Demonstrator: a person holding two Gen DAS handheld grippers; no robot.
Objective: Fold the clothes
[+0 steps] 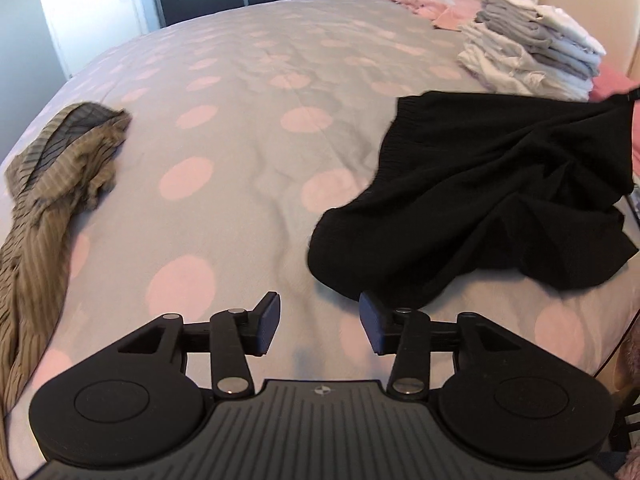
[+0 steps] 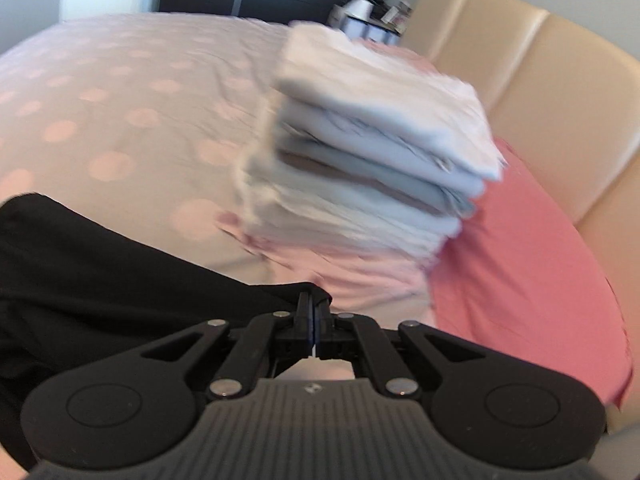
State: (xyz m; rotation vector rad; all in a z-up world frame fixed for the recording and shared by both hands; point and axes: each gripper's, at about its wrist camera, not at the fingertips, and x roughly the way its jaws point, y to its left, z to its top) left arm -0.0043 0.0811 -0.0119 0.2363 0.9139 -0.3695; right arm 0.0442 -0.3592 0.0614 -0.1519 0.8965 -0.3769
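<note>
Here, on a grey bedspread (image 1: 248, 80) dotted with pink, a black garment (image 1: 492, 196) lies crumpled toward the right side of the bed, one corner drawn up and away to the right. That corner is pinched in the right gripper (image 2: 314, 320), whose two fingers are pressed together on a fold of the black cloth; the lift appears meant to pull the garment off its heap so it can be spread flat for folding. The left gripper (image 1: 319, 322) hovers just above the bedspread with its fingers spread apart and nothing between them, its right fingertip (image 1: 370, 322) close to the garment's near hem, seemingly ready to take a second corner.

A stack of folded white and grey clothes (image 1: 532, 40) stands near the cream headboard (image 2: 540, 80), partly resting on a pink pillow (image 2: 520, 272), probably the pile that finished items join. Loose pink clothing (image 1: 432, 6) lies further back. An olive striped garment (image 1: 56, 184) waits unfolded at the bed's left edge, well apart from the black one. No basket or other container is visible; the bed itself holds everything. The right wrist view is blurred.
</note>
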